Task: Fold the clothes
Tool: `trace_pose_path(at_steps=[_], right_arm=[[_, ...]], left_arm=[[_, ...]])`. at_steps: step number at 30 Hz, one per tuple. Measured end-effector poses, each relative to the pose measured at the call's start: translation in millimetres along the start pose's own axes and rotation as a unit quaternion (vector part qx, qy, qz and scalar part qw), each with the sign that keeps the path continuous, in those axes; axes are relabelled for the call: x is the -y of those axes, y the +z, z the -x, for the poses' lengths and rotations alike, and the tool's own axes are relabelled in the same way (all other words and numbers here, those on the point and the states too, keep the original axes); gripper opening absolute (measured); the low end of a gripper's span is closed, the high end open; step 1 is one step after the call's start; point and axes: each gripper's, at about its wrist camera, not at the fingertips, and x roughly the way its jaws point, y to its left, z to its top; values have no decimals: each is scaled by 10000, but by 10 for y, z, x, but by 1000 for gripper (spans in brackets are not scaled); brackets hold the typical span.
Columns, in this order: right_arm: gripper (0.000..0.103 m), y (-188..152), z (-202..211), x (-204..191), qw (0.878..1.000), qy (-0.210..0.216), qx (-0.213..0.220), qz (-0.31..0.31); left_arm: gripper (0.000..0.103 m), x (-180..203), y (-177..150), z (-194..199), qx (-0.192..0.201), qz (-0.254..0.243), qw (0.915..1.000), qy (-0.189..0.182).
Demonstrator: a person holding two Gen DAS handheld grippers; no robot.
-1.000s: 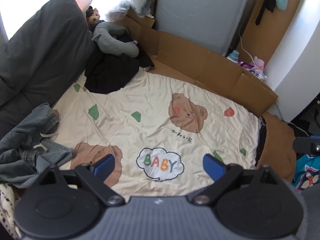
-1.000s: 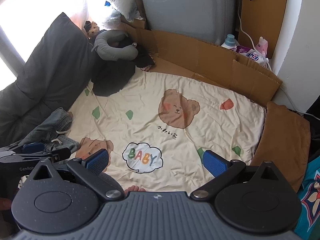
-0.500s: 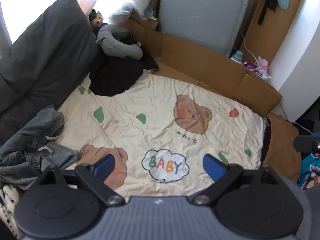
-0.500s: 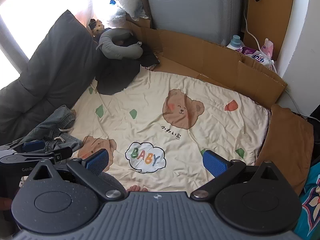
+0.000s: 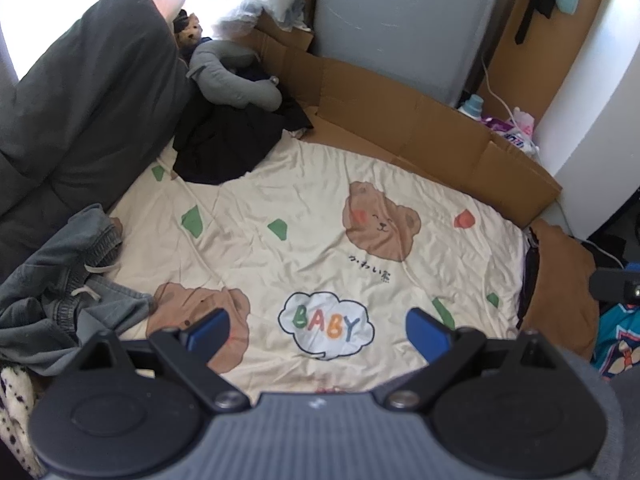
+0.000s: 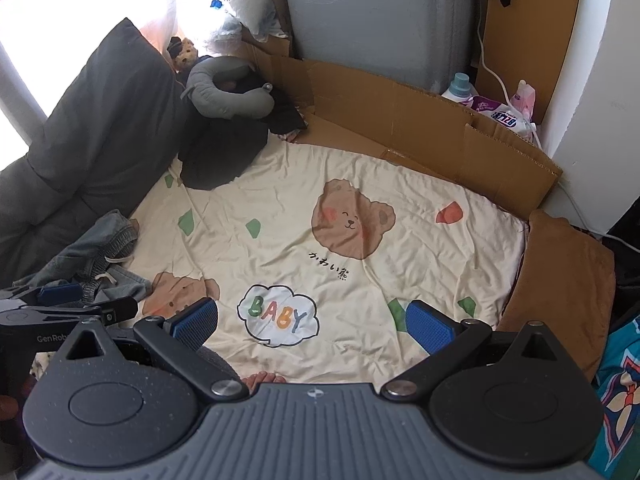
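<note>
A crumpled pair of grey-blue jeans lies at the left edge of a cream bear-print bed sheet; the right wrist view shows the jeans too. A black garment is heaped at the far left corner under a grey neck pillow. My left gripper hovers open above the sheet's near side, holding nothing. My right gripper is also open and empty over the "BABY" print. The left gripper also shows low at the left in the right wrist view.
A dark grey duvet is piled along the left. Cardboard walls the far side, with a grey cabinet behind it. A brown cushion lies at the right edge, with bottles beyond the cardboard. Toes show at the sheet's near edge.
Both grippers have drifted slightly left and back, so the bed scene has shifted right and down in each view. Both stay open and empty.
</note>
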Motion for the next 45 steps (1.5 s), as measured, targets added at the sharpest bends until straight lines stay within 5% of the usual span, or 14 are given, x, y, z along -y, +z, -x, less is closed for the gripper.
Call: trace_pose_path(at_steps=[28, 45], right_arm=[[103, -1, 49, -26, 9998, -174, 1, 92], [103, 49, 211, -62, 9983, -455, 355, 38]], left_arm=[[96, -21, -41, 26, -36, 9, 9999, -125], [96, -275, 29, 170, 148, 54, 9962, -857]])
